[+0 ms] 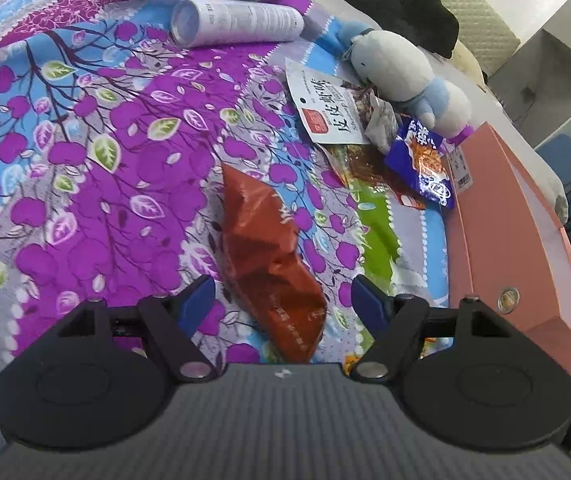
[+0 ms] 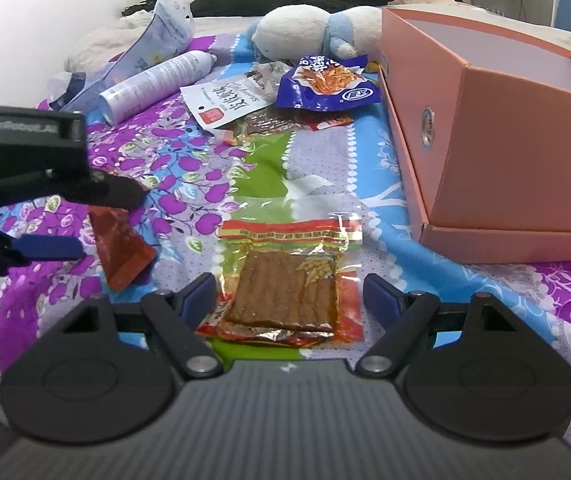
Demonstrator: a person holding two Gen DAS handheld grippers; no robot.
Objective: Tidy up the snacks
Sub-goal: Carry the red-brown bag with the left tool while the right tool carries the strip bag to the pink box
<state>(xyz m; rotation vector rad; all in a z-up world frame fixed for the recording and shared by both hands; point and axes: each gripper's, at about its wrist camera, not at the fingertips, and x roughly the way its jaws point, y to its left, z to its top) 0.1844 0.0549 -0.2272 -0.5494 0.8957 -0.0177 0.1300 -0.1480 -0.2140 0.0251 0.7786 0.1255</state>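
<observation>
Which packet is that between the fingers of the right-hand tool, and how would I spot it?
Start at the pink box on the flowery bedspread. Just left of its near corner lies a flat clear packet, apart from the pile of packets further back. Unlike the crumpled orange packet on its left, it is see-through, showing brown ridged slabs under a red-and-green top strip.

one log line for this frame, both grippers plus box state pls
left gripper: open, over orange-red snack packet | right gripper: open, over clear packet of brown strips | pink box: open, contents unseen
</observation>
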